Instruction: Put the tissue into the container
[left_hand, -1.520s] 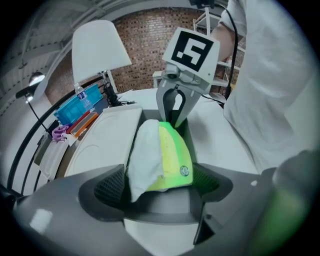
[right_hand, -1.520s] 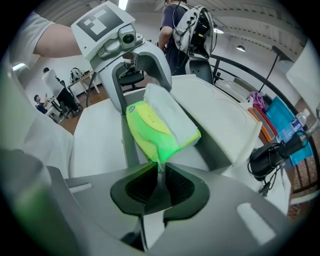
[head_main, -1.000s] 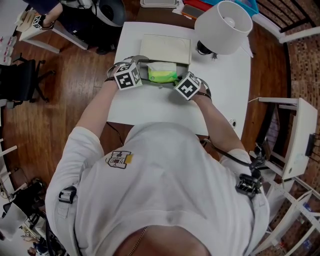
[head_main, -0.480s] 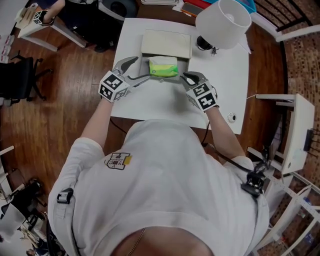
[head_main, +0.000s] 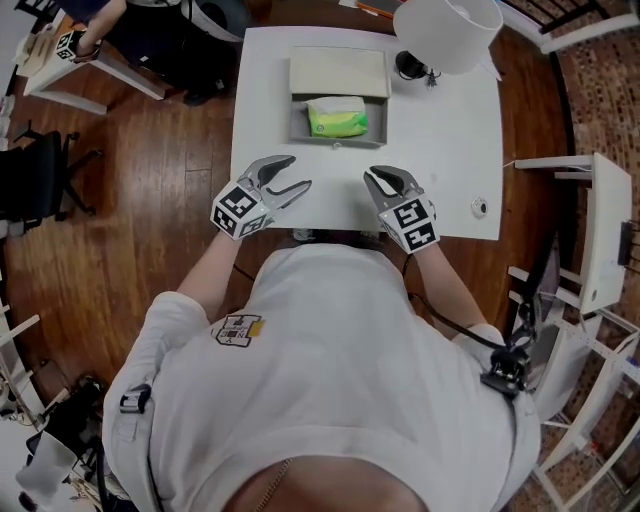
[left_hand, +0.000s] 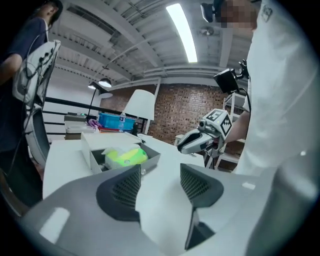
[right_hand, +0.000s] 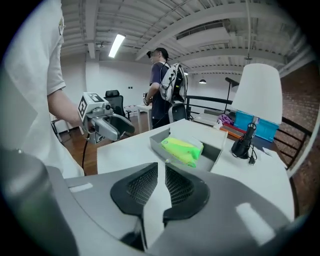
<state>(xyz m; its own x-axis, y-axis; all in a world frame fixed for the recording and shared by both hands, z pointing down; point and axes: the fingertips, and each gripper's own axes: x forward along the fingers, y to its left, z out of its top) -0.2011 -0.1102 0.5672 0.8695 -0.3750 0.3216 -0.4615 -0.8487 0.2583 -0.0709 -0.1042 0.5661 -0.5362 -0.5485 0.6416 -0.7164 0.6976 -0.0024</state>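
1. The green tissue pack lay inside the grey container toward the white tabletop's 12 o'clock edge, with a cream lid just beyond it.
2. The left gripper hovered at the container's 7 o'clock, well clear of it. Its fingers were apart and empty, having just been closing.
3. The right gripper hung at 5 o'clock. Its fingers had just been closing to a slim gap and held nothing.
4. A white lamp stood at the container's 2 o'clock.

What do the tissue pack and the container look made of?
Tissue pack: probably soft plastic film, bright green with white, judging by its rounded, pillowy shape. Container: rigid, matte grey, straight thin walls; plastic likely, though coated board is possible.
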